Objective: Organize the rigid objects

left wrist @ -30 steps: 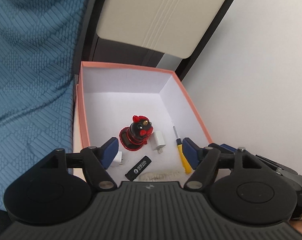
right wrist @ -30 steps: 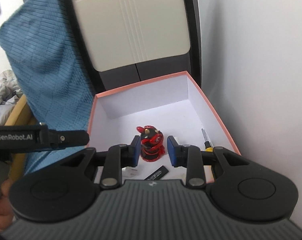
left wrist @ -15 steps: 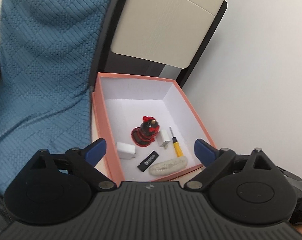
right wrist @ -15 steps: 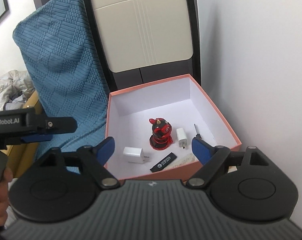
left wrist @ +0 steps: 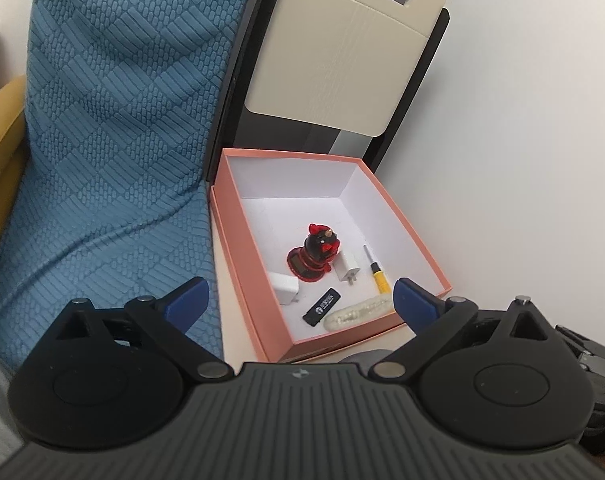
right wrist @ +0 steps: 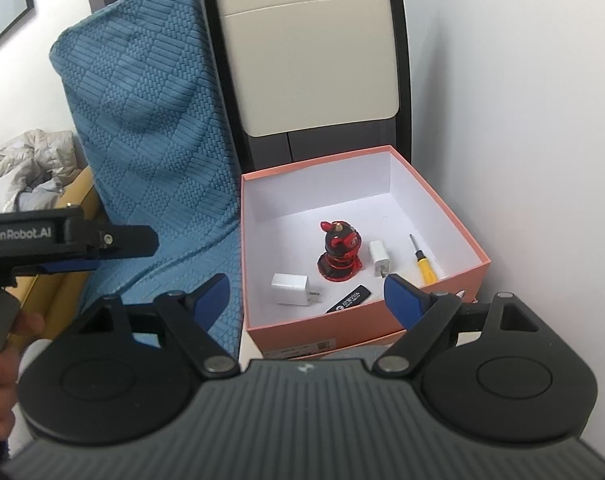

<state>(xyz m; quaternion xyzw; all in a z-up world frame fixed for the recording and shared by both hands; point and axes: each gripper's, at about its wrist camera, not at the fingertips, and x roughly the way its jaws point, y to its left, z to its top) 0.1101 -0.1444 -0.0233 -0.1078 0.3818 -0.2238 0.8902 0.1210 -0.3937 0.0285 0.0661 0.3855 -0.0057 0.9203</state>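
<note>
Left wrist view: left gripper wide open, holding nothing. Pink box just past the blue fingertips, between them. Inside it, red and black toy standing up in the middle. Small white plug just right of toy, yellow screwdriver further right. Big white plug near left fingertip. Black stick and pale bumpy piece closest to the jaws.

Right wrist view: right gripper wide open too, empty. Same box ahead between the fingertips, toy in the middle. Blue blanket off to the left.
</note>
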